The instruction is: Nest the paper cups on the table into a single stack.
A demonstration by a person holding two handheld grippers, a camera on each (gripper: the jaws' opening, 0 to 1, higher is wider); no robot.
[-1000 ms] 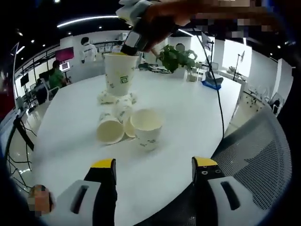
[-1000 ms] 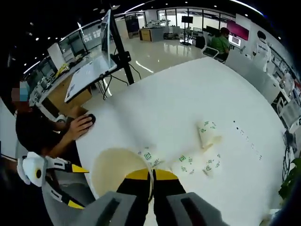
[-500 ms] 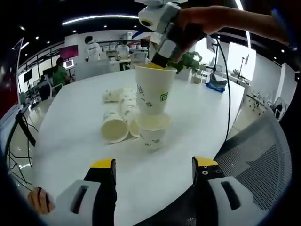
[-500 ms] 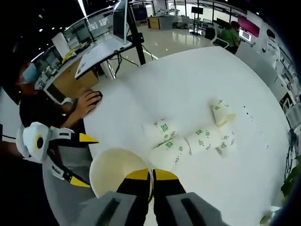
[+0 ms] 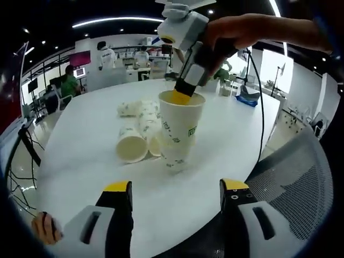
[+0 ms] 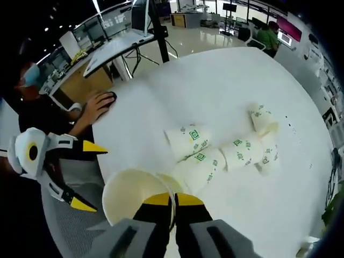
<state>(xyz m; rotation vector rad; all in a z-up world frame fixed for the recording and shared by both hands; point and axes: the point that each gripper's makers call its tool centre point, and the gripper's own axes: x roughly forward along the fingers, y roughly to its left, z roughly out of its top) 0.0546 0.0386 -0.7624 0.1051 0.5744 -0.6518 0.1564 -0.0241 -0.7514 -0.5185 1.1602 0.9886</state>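
Lowered: right gripper [image 5: 180, 92] pinches held cup [image 5: 181, 123] into upright cup [image 5: 174, 156]; left gripper [image 5: 176, 193] gapes

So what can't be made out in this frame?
- Left gripper view: how deep the held cup sits in the upright cup; its wall hides the joint.
- Right gripper view: the upright cup is mostly hidden by the held cup and right gripper.
- Lying cups overlap; count unclear.
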